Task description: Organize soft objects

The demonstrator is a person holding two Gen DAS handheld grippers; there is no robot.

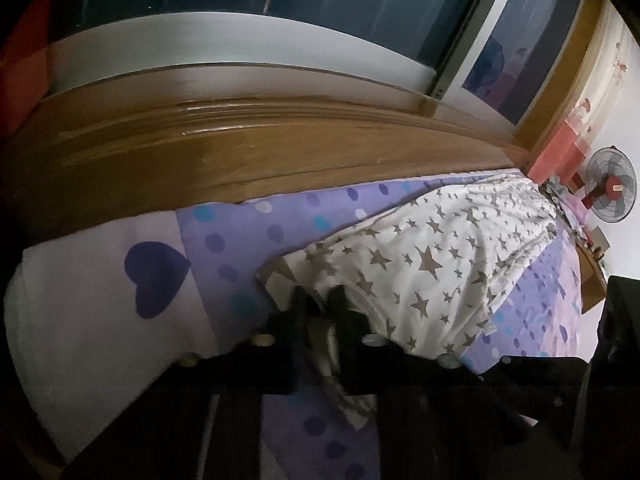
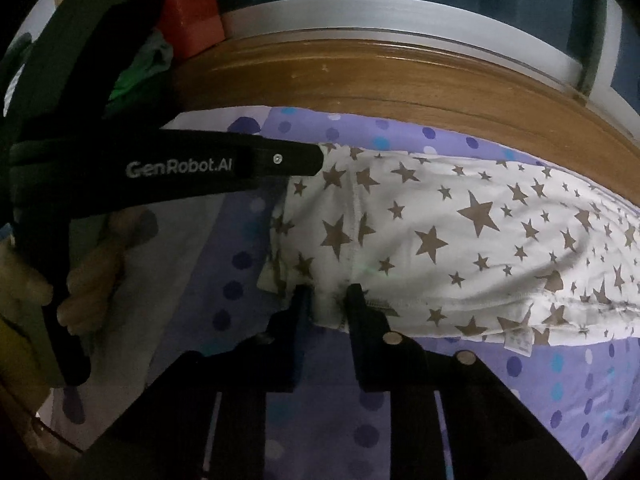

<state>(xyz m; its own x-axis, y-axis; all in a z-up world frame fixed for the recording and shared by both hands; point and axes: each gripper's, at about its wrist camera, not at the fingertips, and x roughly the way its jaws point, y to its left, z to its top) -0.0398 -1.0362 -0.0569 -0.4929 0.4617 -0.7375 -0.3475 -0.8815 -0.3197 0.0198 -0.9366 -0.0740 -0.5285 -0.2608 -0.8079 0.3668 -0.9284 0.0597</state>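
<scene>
A white cloth with grey stars [image 1: 432, 256] lies spread on a bed with a purple dotted sheet [image 1: 240, 224]. My left gripper [image 1: 319, 304] is shut on the cloth's near edge, and a fold of it runs down between the fingers. In the right wrist view the same star cloth [image 2: 480, 240] stretches to the right. My right gripper [image 2: 328, 300] is shut on its lower left edge. The left gripper [image 2: 316, 160] reaches in from the left, held by a hand [image 2: 92, 280], with its tip at the cloth's upper left corner.
A wooden bed frame [image 1: 240, 152] curves along the far side of the bed, below a white sill and dark window. A white pillow with a blue heart [image 1: 100, 300] lies at the left. A red fan [image 1: 610, 190] stands far right. A red box [image 2: 192, 4] sits beyond the frame.
</scene>
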